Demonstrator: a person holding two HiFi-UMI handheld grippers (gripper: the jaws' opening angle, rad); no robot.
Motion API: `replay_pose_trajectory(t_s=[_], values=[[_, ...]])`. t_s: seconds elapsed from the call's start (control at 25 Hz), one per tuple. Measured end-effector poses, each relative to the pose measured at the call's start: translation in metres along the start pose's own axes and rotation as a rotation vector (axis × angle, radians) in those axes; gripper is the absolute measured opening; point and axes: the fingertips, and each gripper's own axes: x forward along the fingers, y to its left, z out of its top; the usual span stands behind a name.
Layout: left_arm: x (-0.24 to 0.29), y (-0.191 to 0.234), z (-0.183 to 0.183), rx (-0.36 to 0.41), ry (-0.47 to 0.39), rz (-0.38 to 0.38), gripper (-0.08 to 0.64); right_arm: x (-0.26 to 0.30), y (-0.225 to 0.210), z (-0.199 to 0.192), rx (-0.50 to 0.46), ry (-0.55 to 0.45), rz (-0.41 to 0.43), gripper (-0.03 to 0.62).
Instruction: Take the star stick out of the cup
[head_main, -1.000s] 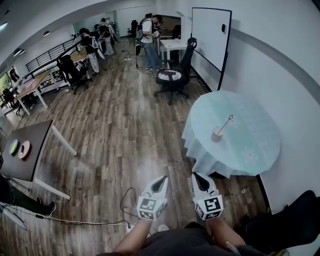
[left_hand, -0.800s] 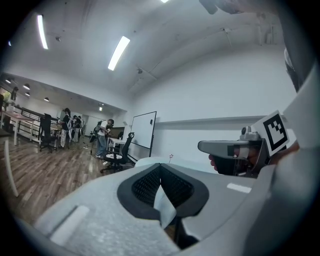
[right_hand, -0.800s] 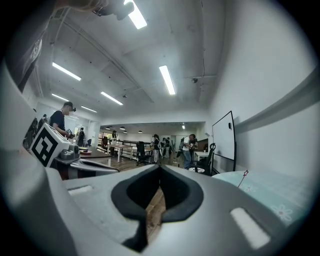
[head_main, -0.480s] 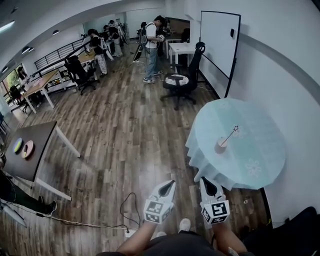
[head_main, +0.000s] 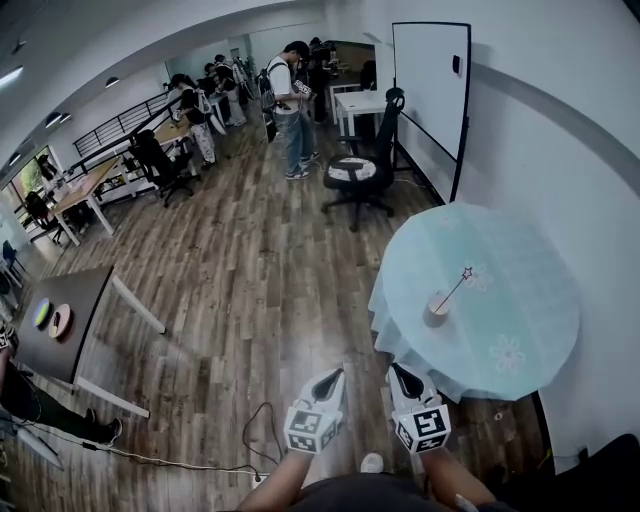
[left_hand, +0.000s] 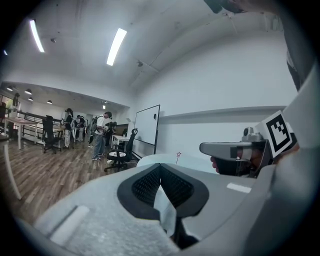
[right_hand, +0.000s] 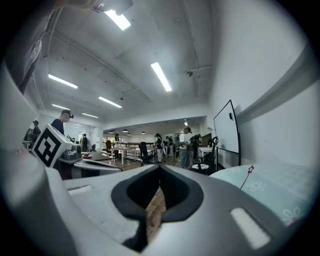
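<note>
- Wooden floor (head_main: 240, 270) fills most of my head view. It is an open office, with a person (head_main: 289, 100) standing at the far end.
- Round counter (head_main: 520, 290) under a pale blue flowered cloth sits at right, close to the white wall. It is ahead of both tongs and well apart from them.
- Whiteboard (head_main: 430, 85) stands against the wall beyond the counter, with a black office chair (head_main: 360, 175) near it.
- Left tongs (head_main: 328, 381) are low in the view, over bare floor. I read the jaws as closed tip to tip with nothing between them.
- Right tongs (head_main: 403, 375) are just beside the left, jaws likewise together and empty.
- Cup (head_main: 436, 309) stands upright on the counter, toward its near left part.
- Star stick (head_main: 453, 288) sits in the cup, leaning up and to the right, star at the top end.
</note>
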Motion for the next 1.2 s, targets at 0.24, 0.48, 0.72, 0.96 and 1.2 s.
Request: replay_pose_trajectory(t_s=[0.24, 0.48, 0.72, 0.96, 1.2], values=[[0.035, -0.003, -0.004, -0.034, 0.02, 0.036, 0.005, 0.015, -0.032, -0.008, -0.001, 0.011, 0.048, 0.003], [0.047, -0.011, -0.003, -0.054, 0.036, 0.044, 0.005, 0.019, -0.044, -0.013, 0.013, 0.013, 0.078, 0.003], [0.07, -0.004, -0.008, -0.058, 0.049, 0.042, 0.005, 0.035, -0.055, -0.023, 0.036, 0.036, 0.083, 0.003], [0.099, 0.023, 0.0, -0.055, 0.039, 0.03, 0.005, 0.075, -0.065, -0.015, 0.014, 0.043, 0.072, 0.003], [0.141, 0.054, 0.018, -0.038, 0.019, -0.023, 0.005, 0.123, -0.073, -0.007, -0.004, 0.044, 0.042, 0.003]])
